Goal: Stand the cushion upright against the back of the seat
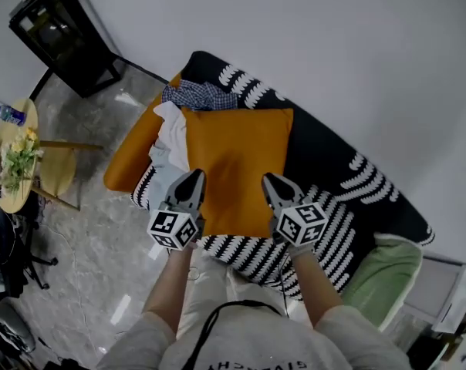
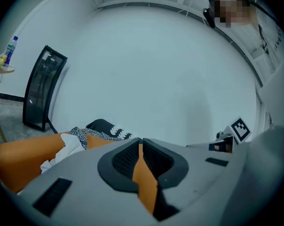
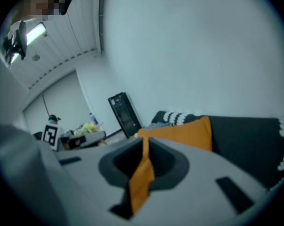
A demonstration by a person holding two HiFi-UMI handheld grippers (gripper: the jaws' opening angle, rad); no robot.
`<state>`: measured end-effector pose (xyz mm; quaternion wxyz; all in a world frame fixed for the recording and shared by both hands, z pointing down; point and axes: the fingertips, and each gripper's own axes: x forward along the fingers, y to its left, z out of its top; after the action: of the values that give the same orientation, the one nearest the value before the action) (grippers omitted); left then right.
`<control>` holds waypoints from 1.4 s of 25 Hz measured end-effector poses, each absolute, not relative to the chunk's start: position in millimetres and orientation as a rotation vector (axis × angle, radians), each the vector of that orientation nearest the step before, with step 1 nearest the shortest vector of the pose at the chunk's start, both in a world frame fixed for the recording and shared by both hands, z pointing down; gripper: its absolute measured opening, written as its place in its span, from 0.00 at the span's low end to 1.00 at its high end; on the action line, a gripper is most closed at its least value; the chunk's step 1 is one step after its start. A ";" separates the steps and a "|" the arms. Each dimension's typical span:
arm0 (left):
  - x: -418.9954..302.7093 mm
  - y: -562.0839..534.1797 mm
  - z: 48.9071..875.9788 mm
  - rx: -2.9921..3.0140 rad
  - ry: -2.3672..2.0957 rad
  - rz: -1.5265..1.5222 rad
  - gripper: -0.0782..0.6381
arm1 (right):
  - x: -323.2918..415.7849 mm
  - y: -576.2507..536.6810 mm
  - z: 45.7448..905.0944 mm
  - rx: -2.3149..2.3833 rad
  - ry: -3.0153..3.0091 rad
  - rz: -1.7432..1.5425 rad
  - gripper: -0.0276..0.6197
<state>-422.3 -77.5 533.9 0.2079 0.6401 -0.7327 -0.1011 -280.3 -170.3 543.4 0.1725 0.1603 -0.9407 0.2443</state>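
We grip the orange cushion (image 1: 237,156) by its near edge. The left gripper (image 1: 191,177) and the right gripper (image 1: 271,182) each have their fingers pinched on a fold of its orange fabric. Beyond the fingers, the cushion reaches toward the black sofa back (image 1: 325,149). Left of the left fingers lie a white cloth (image 1: 170,141) and a checked garment (image 1: 198,95).

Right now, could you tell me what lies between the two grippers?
Head view: only the orange cushion, which the left gripper and right gripper both clamp.
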 end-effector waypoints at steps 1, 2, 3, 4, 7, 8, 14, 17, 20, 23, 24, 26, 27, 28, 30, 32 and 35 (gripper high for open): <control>-432.7 -84.0 541.1 1.771 -2.039 -0.272 0.16 | -282.4 -182.7 549.0 0.491 -2.658 0.693 0.08; -443.9 -90.7 549.0 1.755 -2.038 -0.264 0.22 | -284.2 -195.7 555.0 0.527 -2.645 0.692 0.08; -455.8 -97.8 557.5 1.734 -2.038 -0.256 0.28 | -285.8 -209.2 561.3 0.563 -2.631 0.691 0.09; -468.4 -105.6 566.2 1.713 -2.038 -0.248 0.32 | -287.5 -223.4 567.5 0.599 -2.617 0.693 0.11; -505.3 -131.5 588.8 1.669 -2.050 -0.214 0.38 | -292.6 -268.2 585.9 0.706 -2.569 0.689 0.18; -516.0 -138.9 595.7 1.655 -2.050 -0.207 0.39 | -293.7 -281.6 592.5 0.739 -2.549 0.690 0.19; -564.4 -174.9 629.6 1.540 -2.018 -0.288 0.41 | -295.3 -342.7 629.6 0.882 -2.438 0.835 0.36; -577.3 -190.0 641.2 1.504 -1.994 -0.316 0.42 | -296.7 -364.3 642.8 0.921 -2.392 0.913 0.42; -582.0 -199.7 654.6 1.476 -1.947 -0.339 0.43 | -299.2 -378.9 655.0 0.942 -2.348 0.991 0.44; -582.1 -205.7 667.6 1.459 -1.909 -0.331 0.43 | -300.6 -389.0 665.4 0.966 -2.305 1.027 0.45; -581.4 -207.8 671.6 1.459 -1.899 -0.313 0.42 | -300.6 -391.4 668.1 0.972 -2.296 1.035 0.45; -580.6 -213.2 677.2 1.465 -1.876 -0.292 0.42 | -301.9 -395.1 671.6 0.977 -2.290 1.048 0.45; -579.7 -215.4 678.6 1.466 -1.862 -0.295 0.42 | -302.9 -396.0 672.6 0.976 -2.293 1.060 0.45; -578.2 -216.4 679.5 1.468 -1.850 -0.297 0.42 | -303.5 -395.8 673.4 0.976 -2.296 1.075 0.45; -573.3 -215.8 679.4 1.486 -1.842 -0.269 0.31 | -304.5 -393.2 674.6 0.962 -2.301 1.104 0.45; -566.2 -214.5 676.6 1.523 -1.846 -0.231 0.22 | -306.1 -388.0 675.4 0.918 -2.308 1.121 0.41; -559.3 -211.3 669.3 1.559 -1.857 -0.227 0.19 | -304.2 -378.2 673.3 0.866 -2.323 1.089 0.25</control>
<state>-559.3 -211.3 669.3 0.3457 0.6008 -0.7155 -0.0873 -304.2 -378.2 673.3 0.2153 0.3122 -0.8378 0.3927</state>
